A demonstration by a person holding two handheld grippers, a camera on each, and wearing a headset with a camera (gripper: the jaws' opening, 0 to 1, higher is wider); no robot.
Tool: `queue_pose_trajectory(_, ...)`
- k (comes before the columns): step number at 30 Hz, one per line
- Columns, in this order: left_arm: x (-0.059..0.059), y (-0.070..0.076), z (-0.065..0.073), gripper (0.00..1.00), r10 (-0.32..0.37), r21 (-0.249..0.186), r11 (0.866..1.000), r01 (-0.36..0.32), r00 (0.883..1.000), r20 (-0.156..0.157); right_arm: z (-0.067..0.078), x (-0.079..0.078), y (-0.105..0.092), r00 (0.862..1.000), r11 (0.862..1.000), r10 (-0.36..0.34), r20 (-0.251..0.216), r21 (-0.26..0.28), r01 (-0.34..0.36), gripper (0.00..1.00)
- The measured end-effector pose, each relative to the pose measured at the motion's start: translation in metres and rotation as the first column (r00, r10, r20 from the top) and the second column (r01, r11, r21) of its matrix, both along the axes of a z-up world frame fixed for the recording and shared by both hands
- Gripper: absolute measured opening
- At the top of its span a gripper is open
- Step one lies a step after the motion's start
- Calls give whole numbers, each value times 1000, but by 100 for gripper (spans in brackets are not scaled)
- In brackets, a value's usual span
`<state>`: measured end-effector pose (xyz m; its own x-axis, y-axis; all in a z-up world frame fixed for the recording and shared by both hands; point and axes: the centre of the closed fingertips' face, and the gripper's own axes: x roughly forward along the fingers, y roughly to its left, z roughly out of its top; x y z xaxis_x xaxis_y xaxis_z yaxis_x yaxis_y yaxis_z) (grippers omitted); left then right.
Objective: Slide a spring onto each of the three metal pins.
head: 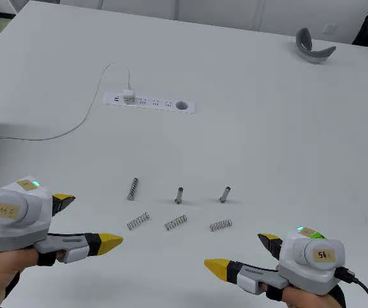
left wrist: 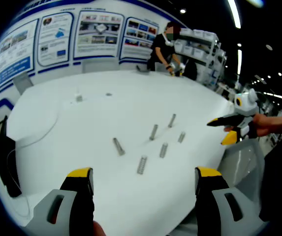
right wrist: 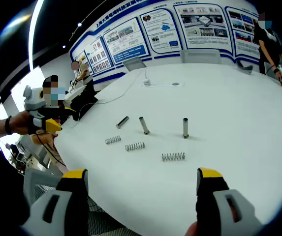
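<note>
Fingers on the left gripper are spread wide, yellow tips well apart and holding nothing. Over on the other side, the right gripper is just as wide and just as empty. Both hang over the near edge of the counter, the left one at 8 o'clock from the parts and the right one at 4 o'clock, tips pointing in toward each other.

Now the parts: three pins in a row, mid-counter. The left pin looks to be lying on its side. The middle pin and right pin stand up, the middle one with a slight lean.

Three springs lie flat on the counter, one at 6 o'clock of each pin and just apart from it: left spring, middle spring, right spring.

Farther back at 12 o'clock sits a white power strip, with a white cable trailing off toward 9 o'clock. Way up at 2 o'clock, a grey curved band rests near the far edge.
</note>
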<state>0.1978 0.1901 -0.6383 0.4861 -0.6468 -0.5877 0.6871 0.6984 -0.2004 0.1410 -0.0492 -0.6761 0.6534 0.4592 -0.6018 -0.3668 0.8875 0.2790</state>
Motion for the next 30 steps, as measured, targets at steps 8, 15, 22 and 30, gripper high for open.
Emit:
queue_pose_trajectory(8, 2, 1, 2, 86, 1, -1, 1000, -1, 1000, 3, 1, 1, 2, 1000, 1000, -4, 4, 7, 4, 93)
queue_pose_trajectory(15, 3, 2, 1, 86, -1, -2, 1000, 1, 1000, 0, 1, 0, 2, 1000, 1000, -5, 2, 8, 5, 92)
queue_pose_trajectory(22, 5, 0, -1, 86, -6, -4, 1000, 6, 1000, -4, 0, -2, 3, 1000, 1000, 0, -5, 13, 0, 92)
queue_pose_trajectory(30, 14, -5, -3, 84, -12, -3, 1000, 12, 1000, -8, 2, -3, 4, 1000, 1000, -6, -8, 22, 6, 91)
